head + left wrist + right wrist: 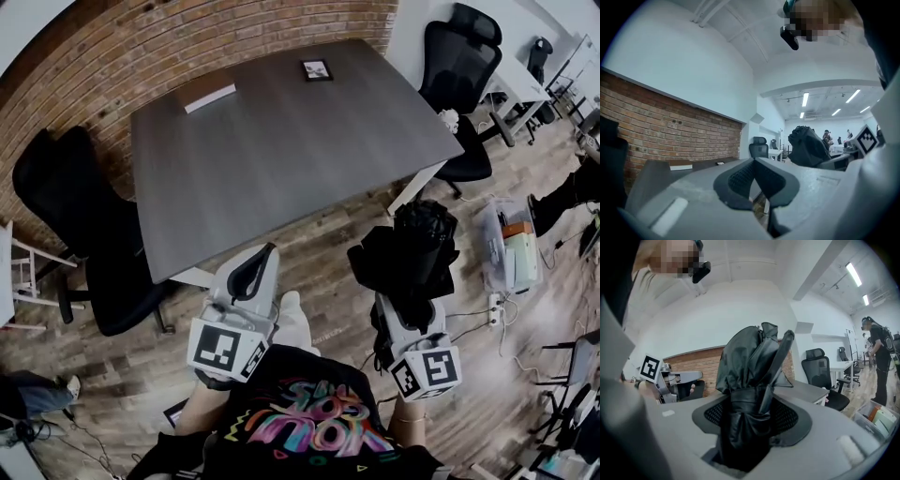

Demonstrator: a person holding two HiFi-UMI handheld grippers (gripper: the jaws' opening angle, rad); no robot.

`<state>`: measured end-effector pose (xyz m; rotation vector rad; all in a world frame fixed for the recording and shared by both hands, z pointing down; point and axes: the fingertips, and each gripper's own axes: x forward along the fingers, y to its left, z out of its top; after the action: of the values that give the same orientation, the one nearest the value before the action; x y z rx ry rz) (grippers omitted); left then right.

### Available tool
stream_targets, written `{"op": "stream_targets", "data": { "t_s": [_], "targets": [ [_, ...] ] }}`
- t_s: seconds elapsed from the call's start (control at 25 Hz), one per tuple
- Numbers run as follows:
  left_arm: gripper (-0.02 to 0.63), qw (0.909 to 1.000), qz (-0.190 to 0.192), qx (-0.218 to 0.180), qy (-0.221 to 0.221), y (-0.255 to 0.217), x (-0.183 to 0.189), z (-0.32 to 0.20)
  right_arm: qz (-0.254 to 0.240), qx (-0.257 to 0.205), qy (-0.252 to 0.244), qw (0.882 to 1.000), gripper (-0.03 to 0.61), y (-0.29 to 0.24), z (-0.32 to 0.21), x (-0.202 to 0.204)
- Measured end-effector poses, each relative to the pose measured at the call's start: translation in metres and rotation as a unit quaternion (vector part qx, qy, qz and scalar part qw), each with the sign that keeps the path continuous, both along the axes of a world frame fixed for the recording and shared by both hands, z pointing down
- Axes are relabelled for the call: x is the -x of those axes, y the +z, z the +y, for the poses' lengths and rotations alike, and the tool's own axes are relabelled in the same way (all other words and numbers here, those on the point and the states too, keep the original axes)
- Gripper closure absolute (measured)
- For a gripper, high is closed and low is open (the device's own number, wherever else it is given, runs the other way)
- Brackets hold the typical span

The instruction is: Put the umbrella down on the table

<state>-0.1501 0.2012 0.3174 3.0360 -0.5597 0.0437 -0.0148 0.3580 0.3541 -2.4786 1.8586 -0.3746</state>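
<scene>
A folded black umbrella [412, 248] stands out of my right gripper [405, 305], which is shut on its lower part. It is in front of the near right corner of the dark grey table [281, 141], over the wooden floor. In the right gripper view the umbrella [750, 380] fills the gap between the pads of the gripper [752, 413]. My left gripper [265, 251] is by the table's near edge, shut, with nothing in it. In the left gripper view its pads meet at the tip [754, 161], and the umbrella [808, 147] shows to the right.
On the table's far side lie a white card [211, 97] and a small marker tile [316, 69]. Black office chairs stand at the left [84, 234] and at the far right [459, 66]. A clear plastic bin [511, 246] sits on the floor at the right. A person [876, 357] stands further off.
</scene>
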Motion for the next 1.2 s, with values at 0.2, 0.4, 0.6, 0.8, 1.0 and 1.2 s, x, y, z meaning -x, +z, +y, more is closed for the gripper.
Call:
{"op": "stream_targets", "data": {
  "t_s": [0.2, 0.4, 0.6, 0.8, 1.0, 1.2],
  "targets": [
    [0.614, 0.9998, -0.003, 0.004, 0.018, 0.001, -0.031, -0.049, -0.004, 0.006, 0.008, 1.000, 0.330, -0.003, -0.050, -0.023],
    [0.614, 0.9996, -0.006, 0.012, 0.024, 0.003, -0.051, -0.090, -0.010, 0.011, 0.011, 1.000, 0.330, -0.005, -0.094, -0.039],
    [0.614, 0.9994, -0.012, 0.021, 0.025, 0.018, -0.055, -0.147, -0.018, 0.014, 0.019, 1.000, 0.330, 0.001, -0.151, -0.053],
    [0.614, 0.9995, -0.015, 0.020, 0.020, 0.020, -0.048, -0.154, -0.024, 0.012, 0.022, 0.999, 0.330, 0.002, -0.160, -0.052],
    [0.614, 0.9996, -0.014, 0.020, 0.017, 0.019, -0.050, -0.160, -0.030, 0.015, 0.014, 0.999, 0.330, 0.005, -0.165, -0.052],
    [0.614, 0.9996, -0.012, 0.021, 0.015, 0.023, -0.061, -0.175, -0.032, 0.017, 0.011, 0.999, 0.330, 0.009, -0.182, -0.064]
  ]
}}
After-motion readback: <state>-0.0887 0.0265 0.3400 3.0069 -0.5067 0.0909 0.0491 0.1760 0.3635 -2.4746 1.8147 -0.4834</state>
